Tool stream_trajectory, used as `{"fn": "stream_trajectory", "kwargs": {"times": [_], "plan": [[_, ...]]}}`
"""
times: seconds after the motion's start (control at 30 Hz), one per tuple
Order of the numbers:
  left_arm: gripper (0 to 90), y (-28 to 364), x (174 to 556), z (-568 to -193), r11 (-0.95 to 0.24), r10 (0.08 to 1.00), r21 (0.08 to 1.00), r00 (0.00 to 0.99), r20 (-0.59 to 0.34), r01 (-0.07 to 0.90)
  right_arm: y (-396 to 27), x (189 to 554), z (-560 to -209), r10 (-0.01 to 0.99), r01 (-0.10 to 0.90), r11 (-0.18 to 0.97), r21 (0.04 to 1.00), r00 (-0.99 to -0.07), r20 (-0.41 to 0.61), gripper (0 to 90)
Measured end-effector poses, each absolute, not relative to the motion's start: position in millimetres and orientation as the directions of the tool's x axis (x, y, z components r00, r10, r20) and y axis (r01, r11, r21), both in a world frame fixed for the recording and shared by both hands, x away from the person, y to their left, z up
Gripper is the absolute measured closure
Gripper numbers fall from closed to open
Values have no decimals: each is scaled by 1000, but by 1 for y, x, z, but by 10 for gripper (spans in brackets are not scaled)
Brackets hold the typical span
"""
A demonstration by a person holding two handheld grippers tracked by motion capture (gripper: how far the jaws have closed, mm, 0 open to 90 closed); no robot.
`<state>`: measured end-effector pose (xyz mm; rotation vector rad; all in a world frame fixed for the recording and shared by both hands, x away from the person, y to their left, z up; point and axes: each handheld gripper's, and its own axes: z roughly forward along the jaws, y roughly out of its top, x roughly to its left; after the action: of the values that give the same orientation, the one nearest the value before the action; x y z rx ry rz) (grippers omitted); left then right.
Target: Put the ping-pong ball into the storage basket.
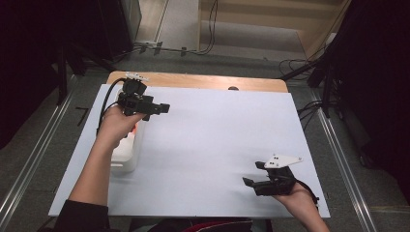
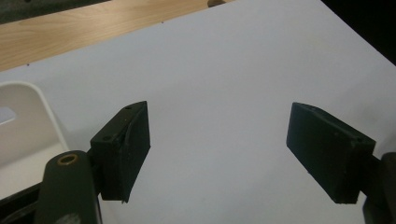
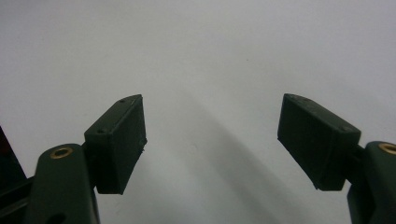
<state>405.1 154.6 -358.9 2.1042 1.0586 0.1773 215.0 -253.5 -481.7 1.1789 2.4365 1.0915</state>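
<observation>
White sheet (image 1: 208, 145) under both grippers, left (image 1: 159, 108) and right (image 1: 251, 181), jaws spread and empty; a white tub (image 1: 128, 150), perhaps, lies beneath the left hand (image 1: 116, 126).

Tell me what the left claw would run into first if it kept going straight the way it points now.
Probably just the white table sheet. The left claw is open and angled down over bare sheet, with nothing between its jaws. The white container sits off to its side, outside that line. Depth is hard to judge.
</observation>
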Motion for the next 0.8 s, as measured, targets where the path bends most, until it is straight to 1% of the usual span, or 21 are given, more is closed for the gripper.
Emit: {"fn": "stream_trajectory", "kwargs": {"times": [0.63,0.8], "plan": [[214,141,400,-369,-391,714,679,670,-201,621,-254,214,-481,752,584,399,707,-649,112,220],[215,136,399,-373,-420,707,676,686,-175,605,-254,214,-481,753,583,397,709,-648,112,220]]}}
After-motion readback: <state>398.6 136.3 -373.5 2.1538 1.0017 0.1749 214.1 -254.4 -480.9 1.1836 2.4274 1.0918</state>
